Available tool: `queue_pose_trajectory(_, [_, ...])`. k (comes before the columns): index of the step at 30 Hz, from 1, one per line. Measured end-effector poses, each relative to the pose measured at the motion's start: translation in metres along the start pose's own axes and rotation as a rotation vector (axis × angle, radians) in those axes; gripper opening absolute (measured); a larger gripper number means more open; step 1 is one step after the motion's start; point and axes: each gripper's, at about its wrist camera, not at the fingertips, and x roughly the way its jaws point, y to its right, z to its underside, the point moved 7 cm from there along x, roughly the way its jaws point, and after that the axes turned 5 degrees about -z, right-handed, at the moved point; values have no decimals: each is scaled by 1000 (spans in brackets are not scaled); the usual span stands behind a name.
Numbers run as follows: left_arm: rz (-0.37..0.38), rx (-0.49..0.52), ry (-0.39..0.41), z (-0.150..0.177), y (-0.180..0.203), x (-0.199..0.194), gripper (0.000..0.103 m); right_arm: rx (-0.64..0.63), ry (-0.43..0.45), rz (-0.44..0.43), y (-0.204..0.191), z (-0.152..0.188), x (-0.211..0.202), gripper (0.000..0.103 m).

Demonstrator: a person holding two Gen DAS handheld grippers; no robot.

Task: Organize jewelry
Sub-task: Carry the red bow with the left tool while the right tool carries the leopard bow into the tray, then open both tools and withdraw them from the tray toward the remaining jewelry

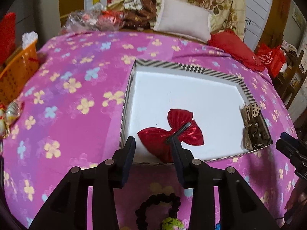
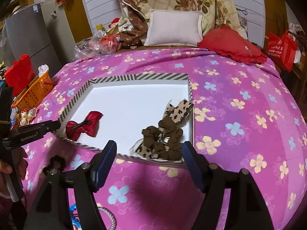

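Note:
A white tray with a striped rim [image 1: 191, 68] [image 2: 138, 76] lies on the pink flowered bedspread. A shiny red bow clip [image 1: 170, 132] [image 2: 83, 127] lies in its near left part. A leopard bow [image 2: 178, 111] [image 1: 253, 111] and a brown scrunchie [image 2: 163, 140] lie in its near right corner. My left gripper [image 1: 153, 143] is open just over the tray's near edge, with the red bow between and beyond its fingertips. My right gripper [image 2: 149, 151] is open and empty at the tray's near edge, in front of the scrunchie. A black scrunchie [image 1: 157, 209] [image 2: 55, 163] lies on the bedspread below the left gripper.
An orange basket [image 1: 17, 71] [image 2: 34, 92] stands at the bed's left edge, with foil-wrapped items [image 1: 9, 115] beside it. A white pillow [image 1: 184, 17], a red cushion [image 2: 232, 46] and a floral quilt lie at the back. A green pompom item [image 1: 170, 222] and a blue item [image 2: 73, 210] lie near the front.

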Motion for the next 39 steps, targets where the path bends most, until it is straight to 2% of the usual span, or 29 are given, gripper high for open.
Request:
queue_pose_trajectory(12, [-31, 27, 87, 11, 2, -45, 20, -18, 19, -2, -25, 20, -27, 82])
queue_pose_trajectory(23, [-47, 57, 87, 50, 5, -64, 20, 1, 6, 41, -26, 45, -43, 83])
queue_pose_trajectory(39, [-56, 48, 73, 96, -6, -87, 20, -55, -37, 40, -50, 75, -56, 83])
